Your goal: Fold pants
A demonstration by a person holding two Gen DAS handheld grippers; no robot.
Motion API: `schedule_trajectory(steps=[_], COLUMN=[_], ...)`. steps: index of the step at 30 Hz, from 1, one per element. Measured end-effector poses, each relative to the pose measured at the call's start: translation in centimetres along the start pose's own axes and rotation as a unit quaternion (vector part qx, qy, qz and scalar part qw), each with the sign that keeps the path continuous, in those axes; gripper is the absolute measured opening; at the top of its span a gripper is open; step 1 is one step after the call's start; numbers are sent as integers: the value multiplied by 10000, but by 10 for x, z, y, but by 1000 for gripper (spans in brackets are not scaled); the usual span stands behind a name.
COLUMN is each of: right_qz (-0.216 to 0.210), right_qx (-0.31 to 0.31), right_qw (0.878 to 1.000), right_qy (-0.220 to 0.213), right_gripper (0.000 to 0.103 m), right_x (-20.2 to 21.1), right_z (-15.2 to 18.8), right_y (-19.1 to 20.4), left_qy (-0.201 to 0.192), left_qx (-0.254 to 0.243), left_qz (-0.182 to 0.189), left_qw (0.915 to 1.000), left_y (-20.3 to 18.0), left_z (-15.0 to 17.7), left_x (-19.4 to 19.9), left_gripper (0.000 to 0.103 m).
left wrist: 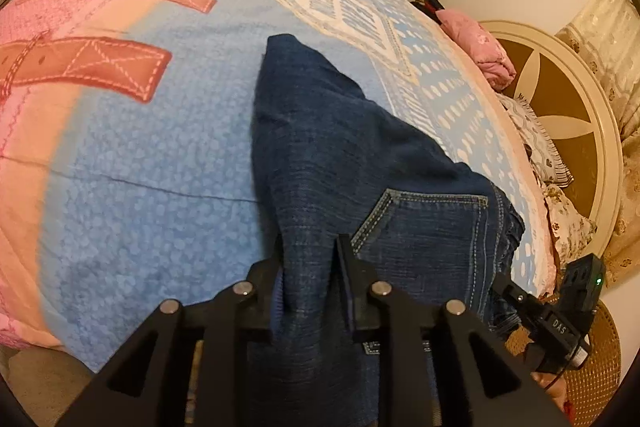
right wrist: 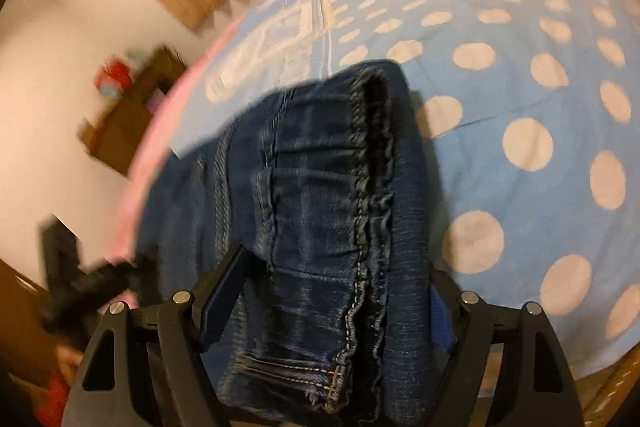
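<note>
The only readable lettering is the white "DAS" printed on the black plastic body of the other handheld gripper [left wrist: 558,319] at the lower right of the left wrist view, just below its small green light; the letters appear tilted. The printed pattern on the blue and pink bedspread [left wrist: 140,155] carries no legible words, and the right wrist view is too blurred to show any text

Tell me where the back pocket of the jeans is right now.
In the left wrist view, the back pocket sits low and right of centre on the jeans, just right of the left gripper, over the blue bedspread.
</note>
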State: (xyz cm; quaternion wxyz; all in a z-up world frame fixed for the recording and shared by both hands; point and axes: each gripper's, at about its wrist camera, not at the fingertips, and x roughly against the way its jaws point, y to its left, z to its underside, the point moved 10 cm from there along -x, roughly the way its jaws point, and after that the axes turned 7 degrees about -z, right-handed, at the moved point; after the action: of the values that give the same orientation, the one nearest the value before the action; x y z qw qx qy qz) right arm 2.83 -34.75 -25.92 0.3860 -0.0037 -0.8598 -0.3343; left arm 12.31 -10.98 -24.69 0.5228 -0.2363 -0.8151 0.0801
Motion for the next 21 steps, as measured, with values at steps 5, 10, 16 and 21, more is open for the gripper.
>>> schedule_trajectory(steps=[5, 10, 16, 21], right_qz=[150, -1, -494, -1132], right_qx=[313, 491, 1181, 1541], right_qw=[9993, 9988, 9912, 9805], right_qy=[140, -50, -350, -445], right_gripper=[34, 24, 22, 22], right_x=[7, 30, 53, 46], right_z=[0, -18, -50, -84], right_y=[7, 43, 127, 209], left_qy=[-18, -157, -701, -1380], left_qx=[1, 38, 223, 503], left_qz=[230, 584, 794, 714], left_qw=[9997, 9982, 9941, 9866], left_y=[-5, -15, -6, 33], left_z=[-1, -12, -45, -95], left_x=[7, 28, 75, 129], left_gripper=[20, 18, 18, 18])
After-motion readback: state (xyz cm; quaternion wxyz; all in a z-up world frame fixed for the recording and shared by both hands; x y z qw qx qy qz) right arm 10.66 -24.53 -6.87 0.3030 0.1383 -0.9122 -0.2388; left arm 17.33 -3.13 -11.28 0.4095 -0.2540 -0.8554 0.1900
